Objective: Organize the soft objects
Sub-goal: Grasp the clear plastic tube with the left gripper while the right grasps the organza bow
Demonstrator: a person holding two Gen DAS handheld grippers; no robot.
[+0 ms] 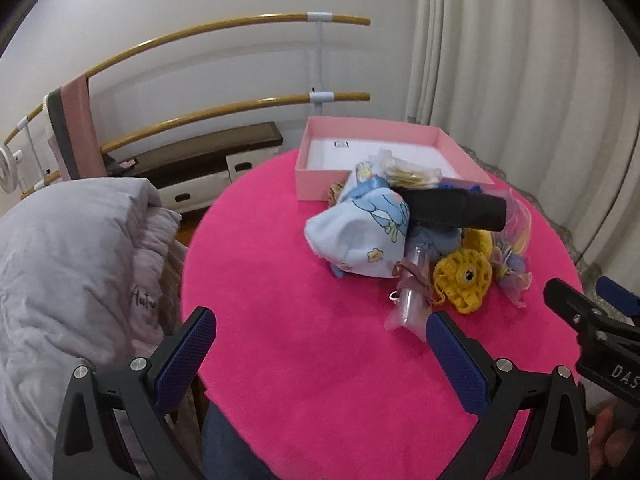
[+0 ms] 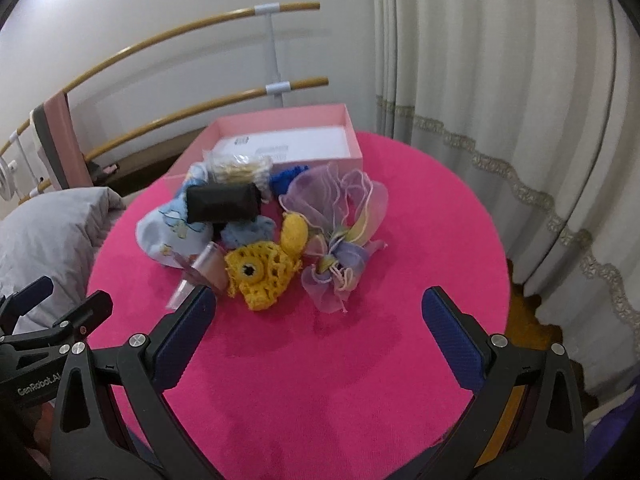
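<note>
Left wrist view: left gripper (image 1: pixel 320 336) wide open, holding nothing, up over the round pink surface (image 1: pixel 280 280). Heap of soft things (image 1: pixel 408 236) near the far side of that surface, right up against a pink box (image 1: pixel 316 168). Inside the box, only a white floor with a small label. In the heap, a white cloth with blue cartoon pictures (image 1: pixel 356 236), a black roll (image 1: pixel 456 208) lying across the top, a yellow crochet piece with a dark middle (image 1: pixel 464 276), and a clear little bag (image 1: pixel 412 292) at the near edge, just past the gripper's right finger. Right wrist view: right gripper (image 2: pixel 316 320) also wide open and empty, low over the surface, pointing at the same heap. Yellow crochet piece closest to it, a thin purple ruffled pouch (image 2: pixel 340 220) touching the crochet's right side, something blue and knitted (image 2: pixel 288 178) behind, next to the box. Grey bedding (image 1: pixel 72 248) off to the left of the surface, curtains (image 2: pixel 500 100) on the right, wooden rails (image 1: pixel 224 36) along the wall behind.
</note>
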